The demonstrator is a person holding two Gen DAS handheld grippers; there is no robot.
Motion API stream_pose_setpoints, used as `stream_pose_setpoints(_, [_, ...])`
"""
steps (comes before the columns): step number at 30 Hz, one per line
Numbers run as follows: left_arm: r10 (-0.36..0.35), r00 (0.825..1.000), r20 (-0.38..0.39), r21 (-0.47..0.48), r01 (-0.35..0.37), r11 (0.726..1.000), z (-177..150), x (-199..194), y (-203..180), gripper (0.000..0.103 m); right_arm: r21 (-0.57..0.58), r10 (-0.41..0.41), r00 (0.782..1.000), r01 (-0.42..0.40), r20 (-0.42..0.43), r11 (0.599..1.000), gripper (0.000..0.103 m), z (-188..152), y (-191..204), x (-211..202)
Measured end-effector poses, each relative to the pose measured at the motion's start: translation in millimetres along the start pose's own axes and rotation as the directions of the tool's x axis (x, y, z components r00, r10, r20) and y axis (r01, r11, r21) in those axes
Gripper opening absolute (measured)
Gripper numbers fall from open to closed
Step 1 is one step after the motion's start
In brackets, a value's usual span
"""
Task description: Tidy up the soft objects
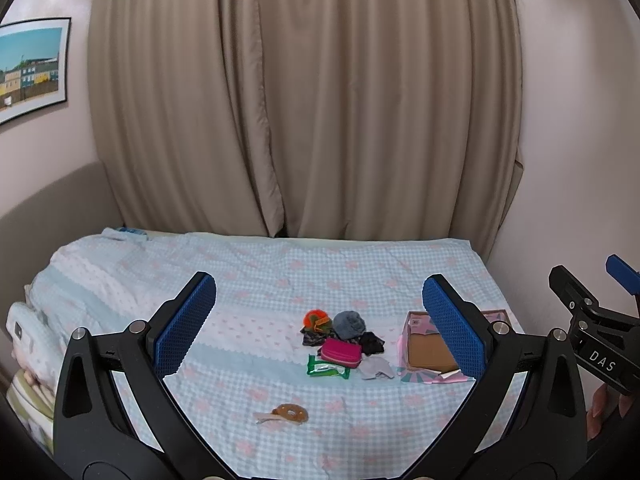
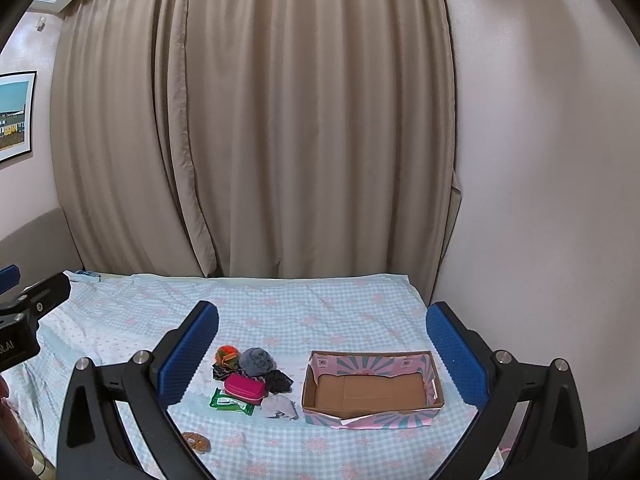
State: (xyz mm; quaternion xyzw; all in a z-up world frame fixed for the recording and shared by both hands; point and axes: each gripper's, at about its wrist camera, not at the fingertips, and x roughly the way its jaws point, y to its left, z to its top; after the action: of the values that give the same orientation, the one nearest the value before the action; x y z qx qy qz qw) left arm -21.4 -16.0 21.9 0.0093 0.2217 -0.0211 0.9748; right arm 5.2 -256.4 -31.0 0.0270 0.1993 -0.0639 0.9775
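Nothing sorted yet: empty pink-and-teal cardboard box (image 2: 372, 390) right, pile led by magenta zip pouch (image 2: 245, 388) left (all on bed); left tool (image 1: 319, 320) and right tool (image 2: 322, 346) both spread wide, holding nothing.

On the black body of my right gripper (image 1: 600, 316), as my left camera sees it, I can read the white letters "DAS". On the body of my left gripper (image 2: 16, 320), at the edge of my right camera's view, only the cut-off letters ".AI" show. The green packet (image 2: 232, 401) carries a label, but it is too small to read.
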Motion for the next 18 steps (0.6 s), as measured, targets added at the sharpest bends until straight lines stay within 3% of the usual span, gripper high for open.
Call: stream_pose_setpoints(18, [-0.007, 1.000, -0.005, 0.001, 0.007, 1.000, 3.2, 1.2, -0.6, 0.103, 0.004, 0.010, 1.000, -0.010, 0.003, 1.000, 0.103, -4.1, -0.2, -3.3])
